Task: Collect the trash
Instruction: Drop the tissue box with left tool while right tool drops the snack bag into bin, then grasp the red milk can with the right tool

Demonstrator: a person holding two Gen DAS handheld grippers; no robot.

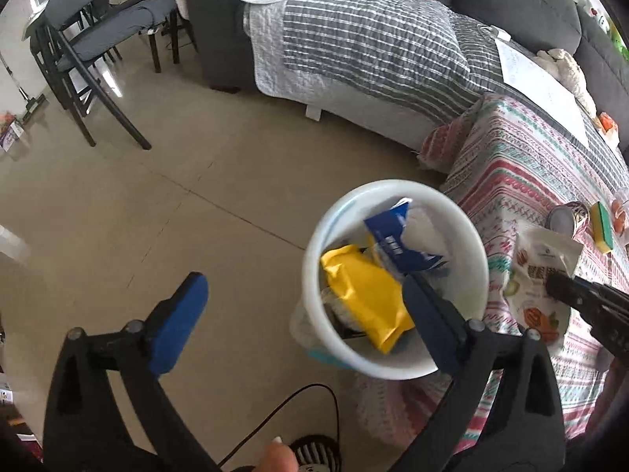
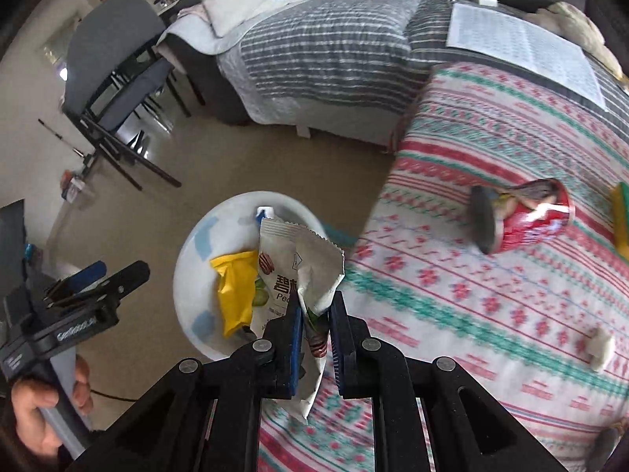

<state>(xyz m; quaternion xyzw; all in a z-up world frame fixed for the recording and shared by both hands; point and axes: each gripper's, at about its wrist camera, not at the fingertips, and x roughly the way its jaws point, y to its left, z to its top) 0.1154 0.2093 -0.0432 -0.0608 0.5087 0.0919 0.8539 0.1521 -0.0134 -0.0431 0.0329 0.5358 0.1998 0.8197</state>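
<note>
A white trash bin stands on the floor beside the patterned table; it holds a yellow wrapper and a blue packet. It also shows in the right wrist view. My left gripper is open, its right finger over the bin rim, holding nothing. My right gripper is shut on a white snack bag, held at the table edge next to the bin. The snack bag also shows in the left wrist view. A crushed red can lies on the tablecloth.
The table has a red-green patterned cloth, with a yellow-green sponge, a small white scrap and a paper sheet on it. A sofa with striped blanket lies behind. Dark chairs stand at the left on the tiled floor.
</note>
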